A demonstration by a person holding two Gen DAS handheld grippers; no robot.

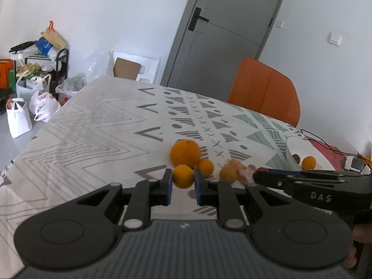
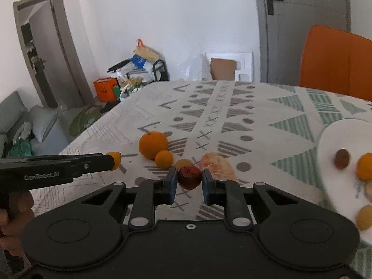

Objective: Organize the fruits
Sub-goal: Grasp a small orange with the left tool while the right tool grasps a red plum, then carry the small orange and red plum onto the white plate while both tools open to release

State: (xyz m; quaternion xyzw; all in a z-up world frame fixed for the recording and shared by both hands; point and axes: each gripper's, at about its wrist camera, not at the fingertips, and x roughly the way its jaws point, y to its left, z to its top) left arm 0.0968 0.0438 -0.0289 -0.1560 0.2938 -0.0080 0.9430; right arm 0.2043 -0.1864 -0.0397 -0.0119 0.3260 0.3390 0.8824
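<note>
My left gripper (image 1: 183, 178) is shut on a small orange (image 1: 183, 176) just above the patterned tablecloth. Behind it lie a large orange (image 1: 185, 153), a small orange (image 1: 205, 167) and a yellowish one (image 1: 227, 174) beside a pale orange net bag (image 1: 243, 172). My right gripper (image 2: 189, 177) is shut on a dark red fruit (image 2: 189, 177). The white plate (image 2: 334, 130) at the right holds a brown fruit (image 2: 342, 158), an orange (image 2: 365, 165) and a yellow fruit (image 2: 364, 216). The left gripper also shows in the right wrist view (image 2: 115, 160), holding its orange.
An orange chair (image 1: 265, 90) stands behind the table's far right side. Bags and a rack (image 1: 39, 79) crowd the floor at the left. A red item and cables (image 1: 330, 148) lie beyond the plate. A grey door (image 1: 223, 34) is behind.
</note>
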